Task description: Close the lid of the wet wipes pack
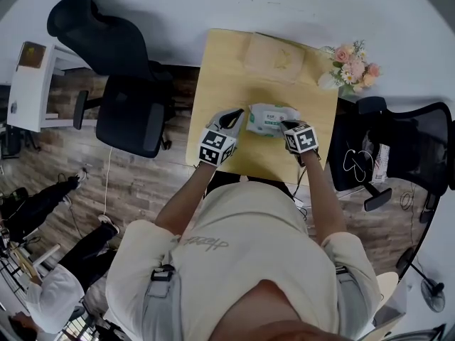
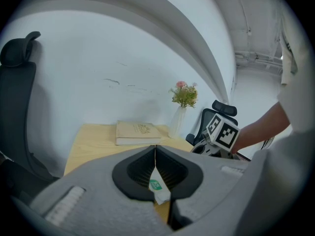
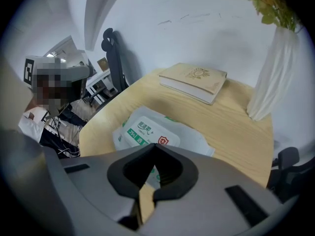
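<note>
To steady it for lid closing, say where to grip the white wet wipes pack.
Likely best: take the white soft-plastic wet wipes pack by its thin crimped end fin, coming in low from that short end; it lies flat on the wooden table.

Far edge of the table [image 1: 217, 69]: a book [image 1: 274, 54] at the middle, a flower vase [image 1: 328, 80] in the far right corner, the wall [image 1: 320, 13] just behind. Mid-table, the wet wipes pack [image 1: 271, 119] is flanked by the left gripper [image 1: 234, 117] and the right gripper [image 1: 288, 125], so we note both its ends blocked. We see bare wood between pack and book and along the left edge. One office chair [image 1: 131, 112] crowds the left edge, another office chair [image 1: 398, 144] the right.
</note>
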Motion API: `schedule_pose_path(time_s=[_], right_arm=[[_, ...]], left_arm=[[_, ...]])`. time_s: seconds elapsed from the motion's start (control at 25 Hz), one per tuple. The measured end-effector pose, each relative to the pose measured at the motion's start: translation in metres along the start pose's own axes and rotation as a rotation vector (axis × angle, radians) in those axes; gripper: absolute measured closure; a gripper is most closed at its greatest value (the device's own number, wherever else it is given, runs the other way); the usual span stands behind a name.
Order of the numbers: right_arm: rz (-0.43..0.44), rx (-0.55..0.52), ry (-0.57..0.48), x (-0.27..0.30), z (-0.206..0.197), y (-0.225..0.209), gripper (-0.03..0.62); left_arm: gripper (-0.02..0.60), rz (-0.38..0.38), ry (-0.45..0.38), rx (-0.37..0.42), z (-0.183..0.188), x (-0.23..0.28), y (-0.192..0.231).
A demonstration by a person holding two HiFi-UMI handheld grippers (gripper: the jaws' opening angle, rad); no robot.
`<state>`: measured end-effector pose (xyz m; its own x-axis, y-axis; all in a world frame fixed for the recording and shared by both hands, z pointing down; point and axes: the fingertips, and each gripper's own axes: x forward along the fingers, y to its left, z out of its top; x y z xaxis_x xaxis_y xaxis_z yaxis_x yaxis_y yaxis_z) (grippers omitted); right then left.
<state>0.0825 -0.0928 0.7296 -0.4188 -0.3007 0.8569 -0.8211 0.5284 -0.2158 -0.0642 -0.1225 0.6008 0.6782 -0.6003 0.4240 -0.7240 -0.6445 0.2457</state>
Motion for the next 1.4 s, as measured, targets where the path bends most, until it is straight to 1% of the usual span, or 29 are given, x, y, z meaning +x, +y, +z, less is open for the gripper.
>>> schedule_pose_path(time_s=[0.28,0.52,0.68,0.92,1.16,1.28,1.4], right_arm=[[0.039,-0.030,-0.008,0.006,0.014,0.011,0.591],[0.054,-0.027,0.013,0.013,0.011,0.014,0.591],[0.047,-0.046,0.028,0.016,0.010,0.012,0.591],[0.052,-0.007,0.011,0.018,0.011,0.012,0.591],[0.039,0.002,0.004,0.016,0.011,0.011,0.591],[0.052,0.014,-0.039,0.014,0.013,0.011,0.591],[0.063,0.114,-0.136,-0.006,0.020,0.005,0.591]], left_arm=[[0.563,0.005,-0.012,-0.002,0.003,-0.002,0.000],[0.563,0.013,-0.013,-0.007,0.001,-0.006,0.003],[0.563,0.014,-0.013,-0.003,0.002,-0.006,0.004],[0.563,0.003,-0.006,-0.001,-0.002,-0.002,0.000],[0.563,-0.019,-0.005,0.018,0.002,0.002,-0.010],[0.563,-0.024,-0.015,0.038,0.010,0.002,-0.013],[0.563,-0.028,-0.030,0.056,0.020,-0.002,-0.016]])
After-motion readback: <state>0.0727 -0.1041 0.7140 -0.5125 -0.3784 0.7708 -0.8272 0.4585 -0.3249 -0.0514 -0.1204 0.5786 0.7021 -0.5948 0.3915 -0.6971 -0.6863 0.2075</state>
